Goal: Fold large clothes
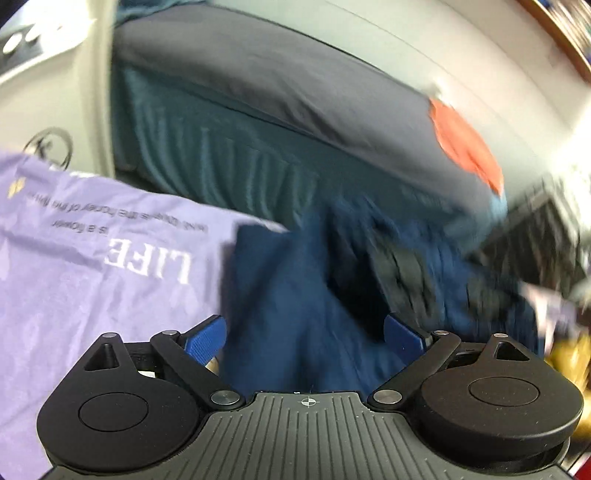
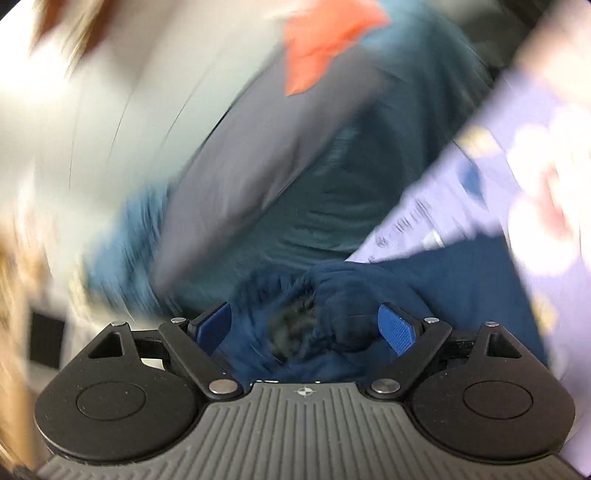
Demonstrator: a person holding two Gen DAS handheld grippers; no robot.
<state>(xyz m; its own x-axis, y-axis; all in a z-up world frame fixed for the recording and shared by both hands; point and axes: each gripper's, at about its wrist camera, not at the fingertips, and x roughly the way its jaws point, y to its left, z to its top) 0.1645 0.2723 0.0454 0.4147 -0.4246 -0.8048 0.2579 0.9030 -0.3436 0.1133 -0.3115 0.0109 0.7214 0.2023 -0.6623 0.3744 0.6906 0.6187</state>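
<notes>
A bed [image 1: 258, 92] is running across the upper frame, a grey sheet [image 1: 229, 70] covering its top and a teal skirt [image 1: 207, 162] hanging along its side. An orange cloth [image 1: 465, 144] is lying on it at the right.

A bed [image 1: 277, 96] (teal-skirted) stands against a pale wall [image 1: 424, 33].

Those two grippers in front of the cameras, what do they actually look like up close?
Both look alike. The left gripper and right gripper each have two bright blue ribbed finger pads on black linkage bars with silver pivot pins, a round black disc at either side, and a grey ribbed body bearing a small crosshair mark. No cables or sleeves show.
</notes>
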